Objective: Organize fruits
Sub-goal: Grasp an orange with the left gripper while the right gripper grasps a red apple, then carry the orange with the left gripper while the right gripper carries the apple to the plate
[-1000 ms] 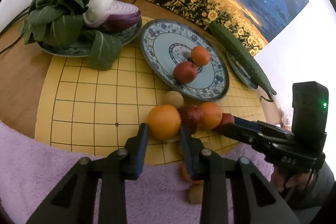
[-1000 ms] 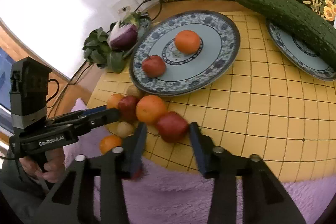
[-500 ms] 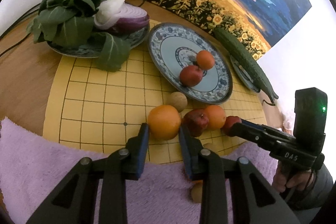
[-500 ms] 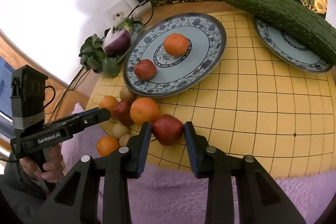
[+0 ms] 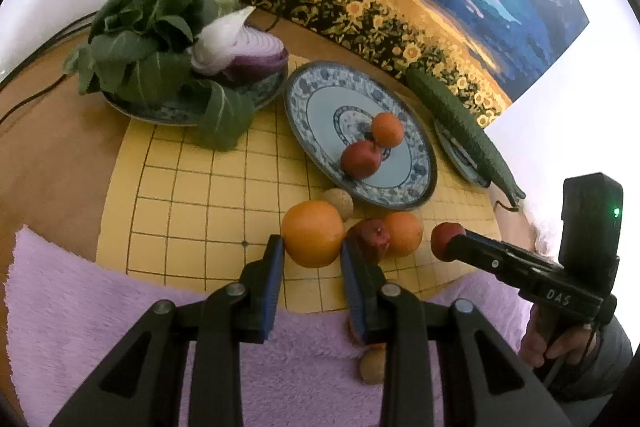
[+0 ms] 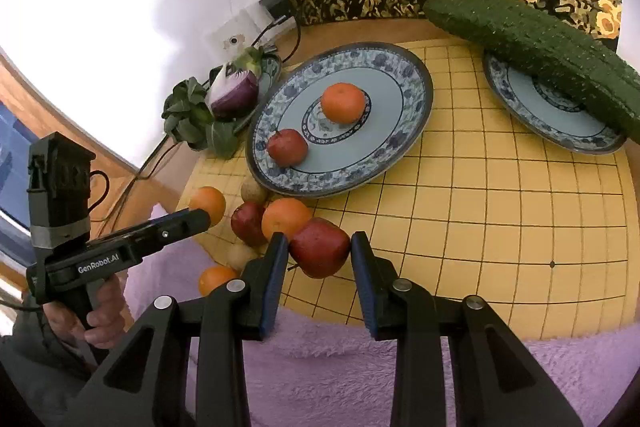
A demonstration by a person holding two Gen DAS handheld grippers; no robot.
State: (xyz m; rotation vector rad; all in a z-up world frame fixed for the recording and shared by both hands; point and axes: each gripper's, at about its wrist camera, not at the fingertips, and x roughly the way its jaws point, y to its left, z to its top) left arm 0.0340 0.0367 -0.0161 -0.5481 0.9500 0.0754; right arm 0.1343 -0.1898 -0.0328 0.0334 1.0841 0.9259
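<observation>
My left gripper (image 5: 313, 254) is shut on a large orange (image 5: 313, 233), held just above the yellow grid mat. My right gripper (image 6: 320, 255) is shut on a red apple (image 6: 319, 247); in the left wrist view that apple (image 5: 442, 234) shows at the right gripper's tip. A blue patterned plate (image 5: 312, 99) holds a small orange (image 5: 387, 129) and a red apple (image 5: 361, 158). Beside my grippers lie another apple (image 5: 372, 234), an orange (image 5: 404, 233) and a small tan fruit (image 5: 339, 202).
A plate with greens and half a purple onion (image 5: 240, 55) stands back left. A cucumber (image 5: 460, 123) lies across a smaller plate (image 6: 520, 99) at the right. A purple towel (image 5: 80, 307) covers the front, with a small tan fruit (image 5: 372, 365) on it.
Both grippers closed on their fruit, the left on the orange, the right on the red apple, and both drew back slightly from the pile.
</observation>
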